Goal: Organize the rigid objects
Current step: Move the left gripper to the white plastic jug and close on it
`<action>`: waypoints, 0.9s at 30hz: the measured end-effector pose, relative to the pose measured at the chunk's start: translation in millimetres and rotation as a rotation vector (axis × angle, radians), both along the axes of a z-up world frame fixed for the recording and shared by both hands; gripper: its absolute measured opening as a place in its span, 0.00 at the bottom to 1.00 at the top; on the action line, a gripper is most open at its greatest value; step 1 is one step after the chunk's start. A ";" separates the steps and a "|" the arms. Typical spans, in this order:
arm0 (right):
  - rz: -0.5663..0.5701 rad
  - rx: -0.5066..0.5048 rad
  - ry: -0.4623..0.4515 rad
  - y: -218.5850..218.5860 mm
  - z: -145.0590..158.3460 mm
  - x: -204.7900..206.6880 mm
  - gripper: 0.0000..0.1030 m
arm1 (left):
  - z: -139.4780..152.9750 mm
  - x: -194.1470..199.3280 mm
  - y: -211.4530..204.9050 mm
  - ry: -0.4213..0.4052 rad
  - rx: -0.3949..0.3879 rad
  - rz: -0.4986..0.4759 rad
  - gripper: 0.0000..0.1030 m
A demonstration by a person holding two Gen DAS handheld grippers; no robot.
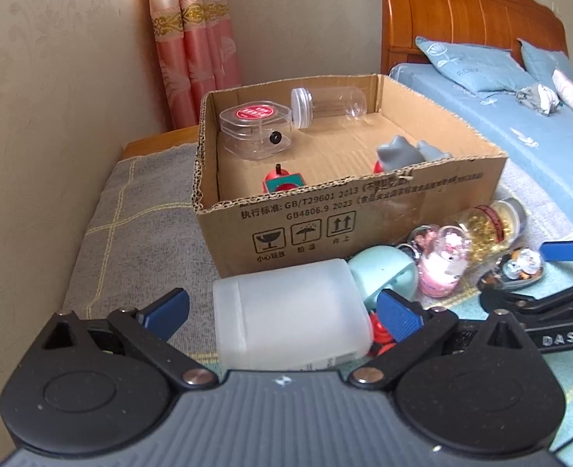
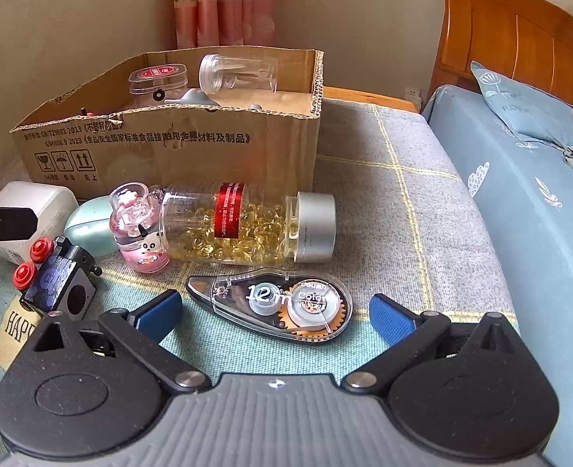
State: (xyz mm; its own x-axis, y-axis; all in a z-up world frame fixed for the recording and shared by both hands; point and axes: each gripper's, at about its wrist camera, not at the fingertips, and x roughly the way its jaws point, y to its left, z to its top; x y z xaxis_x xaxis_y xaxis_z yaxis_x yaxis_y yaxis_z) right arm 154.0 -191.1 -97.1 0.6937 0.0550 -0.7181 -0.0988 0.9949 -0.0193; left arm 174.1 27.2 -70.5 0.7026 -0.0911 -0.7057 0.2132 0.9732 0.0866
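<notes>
**Two grippers open over scattered items by the box**

Two grippers are hovering over a grey checked blanket (image 2: 383, 179) beside a bed (image 2: 519, 202). A cardboard box (image 1: 348, 210) is sitting on the blanket, holding a clear jar (image 1: 327, 107), a clear case with a red label (image 1: 255, 130), a grey toy (image 1: 397, 153) and a red-and-teal toy (image 1: 282, 183). In front of the box, a white plastic container (image 1: 290, 311) is lying between the left gripper's (image 1: 282, 311) wide-open jaws, which are not pressing on it. A capsule bottle (image 2: 243, 229) is lying on its side, touching a pink bottle (image 2: 138, 229) and near a pale green case (image 2: 88, 225). A correction tape dispenser (image 2: 274, 303) is lying just ahead of the right gripper (image 2: 274, 315), whose jaws are spread wide and holding nothing. A black block with red knobs (image 2: 58, 280) is sitting to its left.
</notes>
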 end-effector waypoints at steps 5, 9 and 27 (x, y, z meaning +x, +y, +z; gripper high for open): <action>-0.003 -0.001 0.005 0.8 0.2 0.9 1.00 | -8.2 12.9 5.0 0.040 -0.026 0.026 0.99; -0.003 -0.001 0.006 1.1 0.4 0.8 1.00 | -10.2 12.4 15.0 0.060 -0.063 0.060 0.99; -0.002 -0.001 0.007 0.8 -0.3 0.8 1.00 | -29.4 15.9 40.2 0.092 0.008 0.102 0.99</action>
